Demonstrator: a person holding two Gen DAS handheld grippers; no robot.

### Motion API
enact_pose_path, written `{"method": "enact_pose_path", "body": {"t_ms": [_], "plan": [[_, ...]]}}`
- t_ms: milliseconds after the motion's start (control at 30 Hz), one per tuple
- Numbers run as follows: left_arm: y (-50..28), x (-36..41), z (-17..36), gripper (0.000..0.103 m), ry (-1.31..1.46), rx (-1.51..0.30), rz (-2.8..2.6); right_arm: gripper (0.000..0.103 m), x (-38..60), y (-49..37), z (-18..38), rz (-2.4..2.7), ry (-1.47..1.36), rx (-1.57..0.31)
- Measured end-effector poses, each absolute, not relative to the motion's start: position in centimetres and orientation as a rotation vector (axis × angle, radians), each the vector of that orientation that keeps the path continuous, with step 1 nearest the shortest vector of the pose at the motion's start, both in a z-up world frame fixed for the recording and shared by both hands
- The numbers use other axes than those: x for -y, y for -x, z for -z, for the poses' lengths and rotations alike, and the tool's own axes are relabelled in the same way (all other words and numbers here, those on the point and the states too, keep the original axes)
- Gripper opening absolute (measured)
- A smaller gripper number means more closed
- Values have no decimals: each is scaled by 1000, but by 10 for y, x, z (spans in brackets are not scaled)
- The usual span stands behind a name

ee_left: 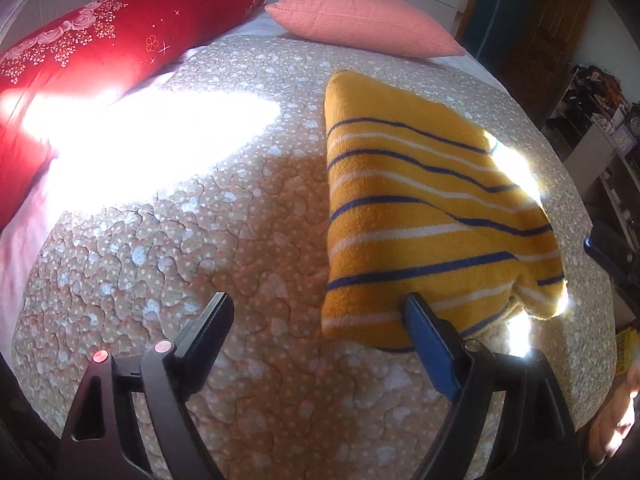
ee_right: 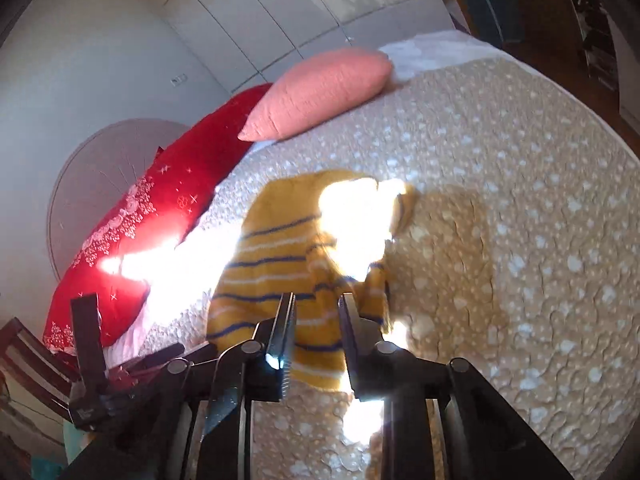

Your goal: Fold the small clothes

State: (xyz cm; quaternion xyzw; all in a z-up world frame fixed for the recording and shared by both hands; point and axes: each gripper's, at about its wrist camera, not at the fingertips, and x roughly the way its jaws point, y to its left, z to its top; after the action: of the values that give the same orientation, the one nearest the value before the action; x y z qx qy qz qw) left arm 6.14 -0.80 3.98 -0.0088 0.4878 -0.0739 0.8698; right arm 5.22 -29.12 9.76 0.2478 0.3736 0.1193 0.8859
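Observation:
A small yellow sweater [ee_left: 416, 216] with blue and white stripes lies folded on the quilted bedspread [ee_left: 224, 216]. My left gripper [ee_left: 320, 300] is open above the quilt, its right finger [ee_left: 424, 328] over the sweater's near edge; nothing is held. In the right wrist view the sweater [ee_right: 288, 256] lies just ahead of my right gripper [ee_right: 318, 300], whose fingers stand a small gap apart above the near hem, holding nothing. Sunlight washes out part of the sweater.
A red floral pillow [ee_left: 100, 52] and a pink pillow [ee_left: 360, 20] lie at the head of the bed. Shelves with clutter [ee_left: 600, 120] stand to the right. A bright sun patch [ee_left: 160, 136] covers the quilt's left.

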Motion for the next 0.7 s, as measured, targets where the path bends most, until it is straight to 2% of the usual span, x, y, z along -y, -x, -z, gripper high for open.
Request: {"method": "enact_pose_path", "body": {"t_ms": [33, 67, 133, 233, 300, 333, 367, 467, 700], "plan": [[-54, 7, -43, 85, 22, -1013, 159, 39, 288, -58, -103, -253, -507, -764], [-47, 5, -47, 85, 26, -1003, 162, 42, 283, -66, -106, -258, -499, -761], [-34, 3, -55, 85, 28, -973, 156, 57, 274, -85, -99, -268, -490, -782], [-19, 0, -66, 85, 8, -932, 118, 57, 266, -121, -63, -210, -452, -899], [-11, -2, -72, 86, -7, -905, 93, 53, 267, -129, -43, -98, -373, -938], [-7, -4, -74, 86, -17, -888, 82, 68, 273, -125, -40, -39, -353, -921], [-3, -5, -76, 87, -31, -871, 70, 73, 279, -118, -39, -19, -380, -893], [0, -4, -80, 88, -89, -820, 37, 74, 290, -95, -41, -9, -464, -857], [1, 6, -75, 88, -153, -789, 30, 74, 264, -83, -101, -53, -332, -749]]}}
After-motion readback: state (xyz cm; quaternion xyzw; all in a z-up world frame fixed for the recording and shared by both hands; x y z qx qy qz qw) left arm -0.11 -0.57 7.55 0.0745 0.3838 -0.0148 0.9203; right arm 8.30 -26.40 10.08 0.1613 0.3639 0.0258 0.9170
